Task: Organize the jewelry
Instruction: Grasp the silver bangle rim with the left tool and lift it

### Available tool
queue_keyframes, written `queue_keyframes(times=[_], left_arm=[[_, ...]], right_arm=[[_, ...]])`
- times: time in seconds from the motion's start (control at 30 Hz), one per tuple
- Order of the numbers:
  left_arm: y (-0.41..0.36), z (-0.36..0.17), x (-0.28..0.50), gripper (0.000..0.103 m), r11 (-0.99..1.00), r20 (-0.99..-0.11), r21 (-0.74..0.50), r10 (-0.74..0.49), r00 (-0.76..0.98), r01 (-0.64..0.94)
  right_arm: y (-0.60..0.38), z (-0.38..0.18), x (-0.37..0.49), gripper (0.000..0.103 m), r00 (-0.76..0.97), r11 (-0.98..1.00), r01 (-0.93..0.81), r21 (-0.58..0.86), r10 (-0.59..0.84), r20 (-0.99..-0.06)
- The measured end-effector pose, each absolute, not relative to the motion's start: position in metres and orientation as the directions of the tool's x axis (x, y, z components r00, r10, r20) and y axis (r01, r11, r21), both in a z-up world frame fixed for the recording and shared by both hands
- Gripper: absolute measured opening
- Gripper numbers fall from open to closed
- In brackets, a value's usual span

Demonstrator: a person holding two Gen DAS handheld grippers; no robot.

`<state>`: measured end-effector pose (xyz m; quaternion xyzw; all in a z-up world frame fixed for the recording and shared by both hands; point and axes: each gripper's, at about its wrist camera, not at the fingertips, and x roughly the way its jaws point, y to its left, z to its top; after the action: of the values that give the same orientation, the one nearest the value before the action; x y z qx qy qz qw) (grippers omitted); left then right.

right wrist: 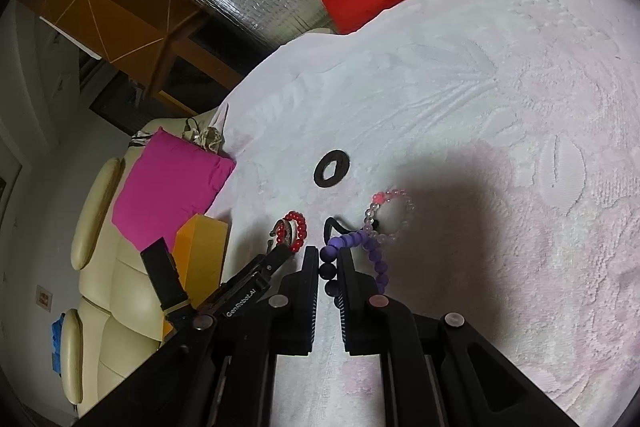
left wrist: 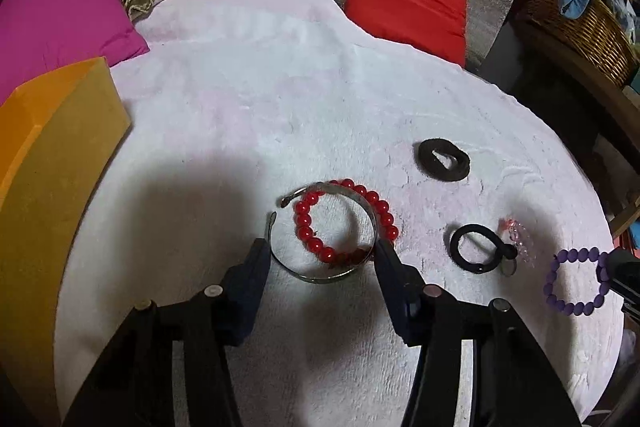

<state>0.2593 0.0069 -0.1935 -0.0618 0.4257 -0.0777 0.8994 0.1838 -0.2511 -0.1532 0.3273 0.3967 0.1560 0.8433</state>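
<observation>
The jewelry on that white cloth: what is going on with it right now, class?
A person is sorting jewelry with two handheld grippers. The right gripper is shut on the purple bead bracelet. The left gripper straddles the metal bangle, which overlaps the red bead bracelet; its fingertips sit at the bangle's sides, though contact is unclear. Two black hair ties and a pink and clear bead bracelet lie on the white cloth.

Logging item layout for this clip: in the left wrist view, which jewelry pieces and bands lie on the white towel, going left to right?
Silver metal cuff bangle → red round-bead bracelet → thin black elastic hair tie → purple matte-bead bracelet. The flat black band and the clear pink bead bracelet overlap others' spans, so I left them out.
</observation>
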Motion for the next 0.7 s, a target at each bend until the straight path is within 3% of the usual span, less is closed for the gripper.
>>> queue_keyframes(times=[0.33,0.37,0.43,0.47,0.6,0.67,0.7], left_arm=[[0.019,-0.164,0.236,0.052,0.980,-0.693,-0.128,-0.199,0.693,0.154],[0.021,-0.163,0.236,0.048,0.980,-0.694,-0.120,-0.196,0.693,0.156],[0.027,-0.163,0.235,0.014,0.976,-0.694,-0.134,-0.218,0.686,0.174],[0.029,-0.163,0.235,0.013,0.974,-0.696,-0.136,-0.222,0.682,0.178],[0.039,-0.172,0.239,0.015,0.980,-0.735,-0.127,-0.197,0.649,0.154],[0.044,-0.174,0.240,0.026,0.980,-0.746,-0.143,-0.198,0.636,0.137],[0.046,-0.174,0.239,0.045,0.981,-0.745,-0.145,-0.196,0.637,0.132]], right_arm=[[-0.227,-0.149,0.186,0.010,0.636,0.734,-0.039,0.677,0.541,-0.550],[-0.224,-0.149,0.187,0.010,0.634,0.736,-0.040,0.675,0.541,-0.553],[-0.217,-0.149,0.188,0.010,0.628,0.739,-0.047,0.672,0.545,-0.555],[-0.214,-0.148,0.187,0.010,0.628,0.741,-0.052,0.670,0.545,-0.555],[-0.208,-0.150,0.188,0.010,0.622,0.741,-0.048,0.670,0.547,-0.560],[-0.208,-0.152,0.189,0.010,0.621,0.744,-0.047,0.666,0.544,-0.565],[-0.207,-0.152,0.189,0.010,0.620,0.744,-0.046,0.666,0.544,-0.565]])
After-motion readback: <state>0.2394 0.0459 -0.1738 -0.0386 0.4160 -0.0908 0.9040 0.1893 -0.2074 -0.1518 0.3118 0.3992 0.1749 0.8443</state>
